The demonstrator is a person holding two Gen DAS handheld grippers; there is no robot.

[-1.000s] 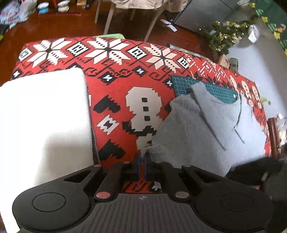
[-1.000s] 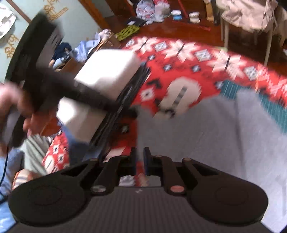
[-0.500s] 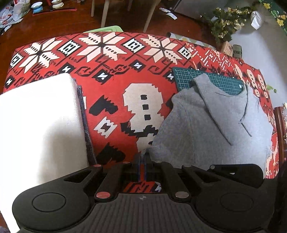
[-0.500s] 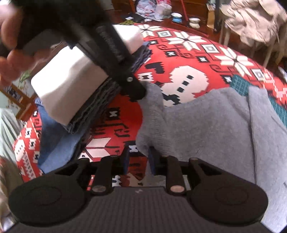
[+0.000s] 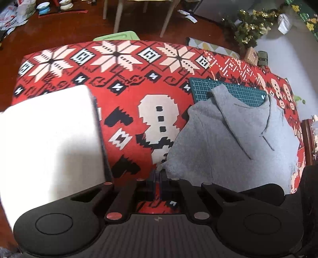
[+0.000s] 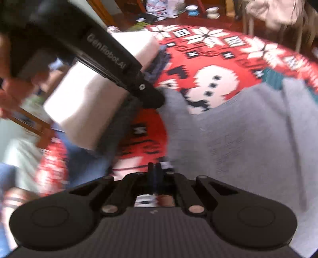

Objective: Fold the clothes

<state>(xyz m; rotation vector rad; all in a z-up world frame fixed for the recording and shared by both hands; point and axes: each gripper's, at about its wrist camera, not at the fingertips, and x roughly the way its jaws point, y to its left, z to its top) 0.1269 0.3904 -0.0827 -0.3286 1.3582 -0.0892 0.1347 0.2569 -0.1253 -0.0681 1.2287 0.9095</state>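
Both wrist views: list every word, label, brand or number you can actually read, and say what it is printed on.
"GenRobot.AI": white lettering along the black body of the left gripper, seen in the right wrist view.
Bags on the floor: red print, too small to read.
Green cutting mat under the grey hoodie: only grid lines show, no legible numbers.
Red tablecloth: snowflake and snowman pattern, no words.

Left tool [image 5: 158,174] jaws closed; right tool [image 6: 154,168] jaws closed, both low.
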